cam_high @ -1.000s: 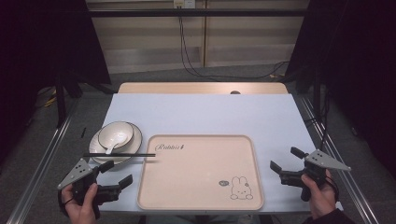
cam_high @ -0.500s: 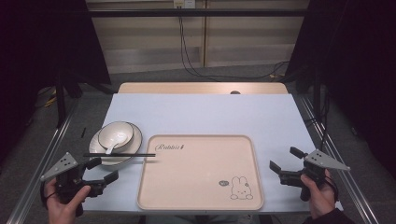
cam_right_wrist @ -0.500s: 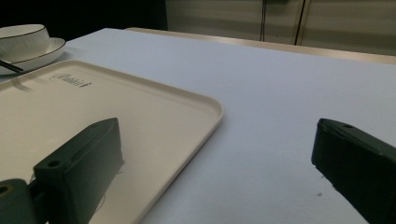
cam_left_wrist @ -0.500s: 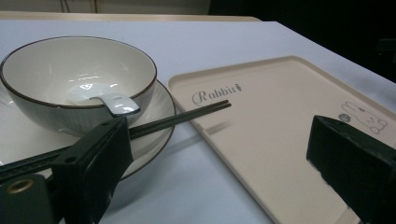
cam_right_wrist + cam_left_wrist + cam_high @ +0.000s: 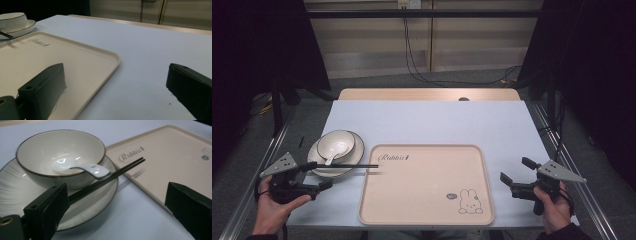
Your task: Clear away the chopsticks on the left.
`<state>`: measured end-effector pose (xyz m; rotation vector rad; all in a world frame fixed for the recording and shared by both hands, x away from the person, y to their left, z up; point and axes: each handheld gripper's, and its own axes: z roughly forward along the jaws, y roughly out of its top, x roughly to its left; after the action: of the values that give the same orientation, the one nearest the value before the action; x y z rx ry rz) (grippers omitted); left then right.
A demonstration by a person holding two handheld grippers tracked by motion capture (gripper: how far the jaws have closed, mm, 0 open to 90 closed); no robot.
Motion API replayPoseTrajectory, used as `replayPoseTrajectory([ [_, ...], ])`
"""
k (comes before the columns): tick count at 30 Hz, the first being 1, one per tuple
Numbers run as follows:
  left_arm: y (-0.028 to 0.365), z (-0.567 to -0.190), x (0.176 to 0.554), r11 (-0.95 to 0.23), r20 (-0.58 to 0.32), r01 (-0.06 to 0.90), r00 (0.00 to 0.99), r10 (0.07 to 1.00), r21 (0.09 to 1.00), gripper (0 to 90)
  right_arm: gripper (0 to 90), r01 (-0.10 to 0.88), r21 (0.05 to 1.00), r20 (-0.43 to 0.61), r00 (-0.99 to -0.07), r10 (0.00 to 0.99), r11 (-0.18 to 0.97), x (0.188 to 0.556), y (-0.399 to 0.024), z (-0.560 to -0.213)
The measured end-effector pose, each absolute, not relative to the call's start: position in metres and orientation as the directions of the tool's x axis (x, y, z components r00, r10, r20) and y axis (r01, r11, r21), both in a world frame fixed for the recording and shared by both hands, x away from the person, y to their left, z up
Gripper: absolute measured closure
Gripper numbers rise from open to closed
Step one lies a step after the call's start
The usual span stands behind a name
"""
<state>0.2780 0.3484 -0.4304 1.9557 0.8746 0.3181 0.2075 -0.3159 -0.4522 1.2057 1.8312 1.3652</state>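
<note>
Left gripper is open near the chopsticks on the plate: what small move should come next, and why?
Probably ease the left gripper forward and close on the chopsticks. Its jaws stand wide open just short of them, and the chopsticks lie across the plate rim with their tips over the tray, untouched. The right gripper waits open.

One bowl [image 5: 335, 145] is counted, nested in one plate [image 5: 354, 158] near the left edge of the desk [image 5: 427, 120]. One white spoon [image 5: 82, 167] is seen in the bowl, and one pair of black chopsticks [image 5: 346, 166] is laid across the plate's rim. One beige tray [image 5: 427, 185] is placed along the near edge. Two grippers are held, the left gripper [image 5: 318, 175] and the right gripper [image 5: 515, 171].
</note>
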Motion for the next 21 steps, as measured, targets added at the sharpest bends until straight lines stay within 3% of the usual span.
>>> replayPoseTrajectory([
  [3, 0.353, -0.430, 0.285, -0.335, -0.100, 0.422, 0.733, 0.672, 0.843, 18.3, 2.1, 0.332, 0.940, 0.081, -0.445, 0.892, 0.080, 0.207, -0.316, -0.452],
  [4, 0.354, -0.431, 0.286, -0.343, -0.094, 0.421, 0.735, 0.671, 0.840, 29.0, 2.1, 0.331, 0.940, 0.080, -0.446, 0.891, 0.081, 0.208, -0.316, -0.452],
  [5, 0.356, -0.431, 0.288, -0.356, -0.080, 0.415, 0.737, 0.671, 0.837, 29.0, 2.1, 0.331, 0.940, 0.080, -0.446, 0.891, 0.081, 0.208, -0.316, -0.452],
  [7, 0.359, -0.433, 0.292, -0.382, -0.059, 0.418, 0.734, 0.676, 0.824, 39.1, 2.1, 0.332, 0.940, 0.082, -0.447, 0.891, 0.080, 0.208, -0.316, -0.452],
  [8, 0.361, -0.437, 0.297, -0.393, -0.053, 0.417, 0.737, 0.673, 0.819, 48.3, 2.3, 0.331, 0.940, 0.080, -0.448, 0.890, 0.082, 0.208, -0.316, -0.452],
  [10, 0.362, -0.438, 0.298, -0.408, -0.041, 0.416, 0.739, 0.672, 0.812, 55.4, 2.3, 0.332, 0.940, 0.081, -0.449, 0.890, 0.082, 0.208, -0.316, -0.452],
  [21, 0.362, -0.443, 0.310, -0.498, 0.042, 0.377, 0.764, 0.644, 0.781, 66.2, 2.4, 0.339, 0.937, 0.087, -0.449, 0.889, 0.079, 0.208, -0.315, -0.453],
])
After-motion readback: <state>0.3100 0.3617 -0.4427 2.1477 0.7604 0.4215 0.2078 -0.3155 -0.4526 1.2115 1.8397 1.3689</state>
